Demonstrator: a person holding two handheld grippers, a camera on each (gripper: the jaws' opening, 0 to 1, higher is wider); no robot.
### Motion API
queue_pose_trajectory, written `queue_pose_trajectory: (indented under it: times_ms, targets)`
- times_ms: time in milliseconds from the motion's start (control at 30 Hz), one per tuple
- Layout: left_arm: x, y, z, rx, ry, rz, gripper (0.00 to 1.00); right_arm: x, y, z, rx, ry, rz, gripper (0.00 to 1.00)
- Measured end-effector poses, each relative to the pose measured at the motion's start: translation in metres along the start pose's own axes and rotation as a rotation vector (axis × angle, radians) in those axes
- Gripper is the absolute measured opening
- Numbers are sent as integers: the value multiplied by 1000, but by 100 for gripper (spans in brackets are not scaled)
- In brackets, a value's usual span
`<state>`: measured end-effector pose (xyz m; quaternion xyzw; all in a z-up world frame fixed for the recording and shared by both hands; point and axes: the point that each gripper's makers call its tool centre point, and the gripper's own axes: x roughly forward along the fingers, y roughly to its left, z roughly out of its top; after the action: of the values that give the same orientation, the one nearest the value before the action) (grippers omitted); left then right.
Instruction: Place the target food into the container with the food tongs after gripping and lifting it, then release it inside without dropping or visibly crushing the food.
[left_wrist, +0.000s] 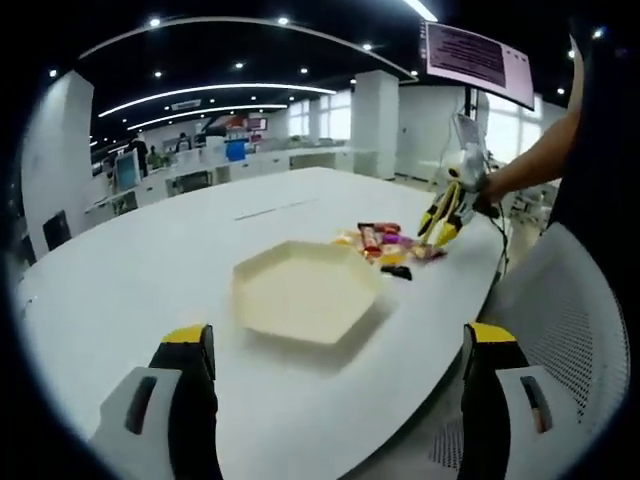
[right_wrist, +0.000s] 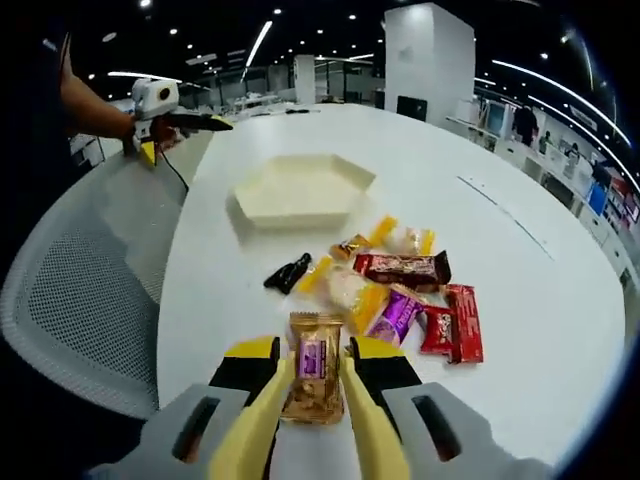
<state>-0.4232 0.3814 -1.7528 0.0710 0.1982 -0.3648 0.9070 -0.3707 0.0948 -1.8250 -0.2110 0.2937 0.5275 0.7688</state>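
While both cameras face the same white table, each one catches things the other misses:

Right gripper view: right gripper (right_wrist: 314, 385) low over the near edge of the table (right_wrist: 500, 150), its yellow tong blades pressed against both sides of a gold snack packet with a purple label (right_wrist: 313, 381).

Left gripper view: left gripper (left_wrist: 335, 350) held above the table's edge, jaws wide apart with nothing between them; past them lies the hexagonal cream container (left_wrist: 303, 292), with nothing in it.

Seen from the other side: the left gripper shows far off at the table's far-left edge in the right gripper view, held by a bare forearm; the right gripper shows small in the left gripper view, down among the snacks at the far-right edge.

Snack pile: between the held packet and the container (right_wrist: 298, 189) lie a dark brown bar (right_wrist: 402, 267), two red packets (right_wrist: 452, 322), a purple packet (right_wrist: 395, 315), yellow-wrapped sweets (right_wrist: 352, 293) and a small black wrapper (right_wrist: 288, 272), close together, some touching.

Surface: broad, rounded, white, with a thin seam across the middle.

Room: open-plan office, dark ceiling with strip lights and spotlights, white columns, a hanging screen (left_wrist: 478, 58).

In the way: a white mesh chair (right_wrist: 75, 290) pushed up to the table's edge beside the person.
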Motion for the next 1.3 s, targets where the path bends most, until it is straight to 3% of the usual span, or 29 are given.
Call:
queue_pose_trajectory:
  times_ms: [133, 167, 200, 267, 567, 833, 967, 1300]
  targets:
    - [-1, 1, 1, -4, -5, 4, 99, 8, 5, -7, 3, 34, 12, 26]
    - [-1, 1, 1, -6, -4, 5, 99, 8, 1, -2, 14, 2, -2, 25]
    - [-1, 1, 0, -7, -3, 5, 99, 6, 1, -6, 86, 25, -4, 25]
    - [-1, 2, 0, -4, -5, 8, 99, 5, -3, -6, 62, 16, -3, 23]
    - [0, 1, -2, -3, 6, -4, 99, 6, -3, -5, 107, 35, -11, 22]
    - [3, 2, -5, -2, 22, -4, 99, -7, -9, 13, 122, 28, -25, 22]
    - [5, -2, -16, 24, 84, -33, 99, -17, -15, 23, 133, 36, -34, 22]
    - [3, 1, -14, 14, 79, -10, 99, -36, -31, 54, 117, 63, -54, 22]
